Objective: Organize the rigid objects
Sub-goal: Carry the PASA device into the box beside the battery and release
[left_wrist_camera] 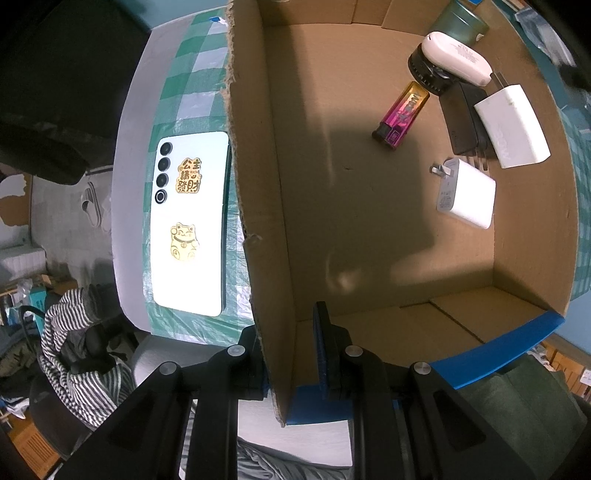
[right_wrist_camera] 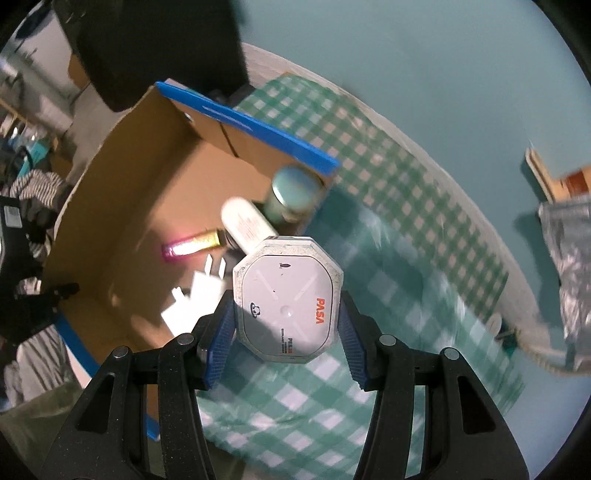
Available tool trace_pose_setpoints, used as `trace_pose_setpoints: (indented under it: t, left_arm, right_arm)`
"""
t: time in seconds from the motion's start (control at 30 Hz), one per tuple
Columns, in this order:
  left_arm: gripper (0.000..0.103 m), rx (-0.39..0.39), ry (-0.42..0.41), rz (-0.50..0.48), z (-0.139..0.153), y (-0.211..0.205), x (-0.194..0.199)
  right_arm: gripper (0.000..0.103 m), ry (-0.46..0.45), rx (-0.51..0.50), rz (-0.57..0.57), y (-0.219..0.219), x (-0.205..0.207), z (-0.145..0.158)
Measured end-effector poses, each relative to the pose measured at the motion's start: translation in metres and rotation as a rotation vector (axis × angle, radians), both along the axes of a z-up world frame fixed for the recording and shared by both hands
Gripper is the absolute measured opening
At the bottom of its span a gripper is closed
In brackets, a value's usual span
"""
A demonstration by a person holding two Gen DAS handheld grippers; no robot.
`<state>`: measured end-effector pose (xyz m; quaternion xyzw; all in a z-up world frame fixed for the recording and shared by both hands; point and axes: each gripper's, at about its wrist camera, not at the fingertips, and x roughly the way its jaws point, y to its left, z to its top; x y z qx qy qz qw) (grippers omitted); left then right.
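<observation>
1. My left gripper [left_wrist_camera: 295, 354] points straight down, and its blue-padded fingers [left_wrist_camera: 322, 347] pinch the near wall of the cardboard box [left_wrist_camera: 266, 229], one finger inside the box and one outside it.
2. My right gripper [right_wrist_camera: 288, 317] also points down; its blue fingers [right_wrist_camera: 221, 332] press on the two flat sides of a white octagonal case [right_wrist_camera: 288, 306] with orange lettering, which hangs above the box's edge and the checked cloth.
3. Inside the box, seen from the left wrist, a pink-and-gold lighter [left_wrist_camera: 400, 116] lies on the floor toward the far right corner.
4. Just beside the lighter sit a black round part [left_wrist_camera: 428, 74] with a white oval case [left_wrist_camera: 458, 59] lying on it, and a black adapter [left_wrist_camera: 463, 122].
5. A white charger [left_wrist_camera: 511, 125] leans across the black adapter; a second white plug adapter [left_wrist_camera: 467, 192] lies apart from it, its prongs pointing toward the box centre.
6. A green tin [left_wrist_camera: 460, 20] stands in the far corner of the box.
7. Outside the box, to its left, a white phone [left_wrist_camera: 190, 221] lies face down on the green-checked cloth [left_wrist_camera: 199, 74], bearing two gold stickers.
8. The cloth covers the worktop [left_wrist_camera: 129, 166]; the right-wrist view is blurred.
9. Striped fabric [left_wrist_camera: 74, 332] lies below the worktop's edge.
</observation>
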<state>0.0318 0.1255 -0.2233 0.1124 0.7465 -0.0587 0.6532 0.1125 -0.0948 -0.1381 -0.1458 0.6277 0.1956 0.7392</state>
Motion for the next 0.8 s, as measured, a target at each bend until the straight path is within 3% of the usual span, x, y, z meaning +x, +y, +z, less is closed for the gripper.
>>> trace_pose_setpoints:
  t: [0.57,0.8]
  left_arm:
    - [0.018,-0.002,0.0,0.005,-0.002,0.001,0.0]
    - [0.018,0.0,-0.001,0.003,-0.001,0.001,0.001]
  right_arm:
    - [0.053,0.011,-0.095,0.218,0.068,0.021,-0.031]
    - [0.053,-0.023,-0.118,0.231,0.07,0.018,-0.03]
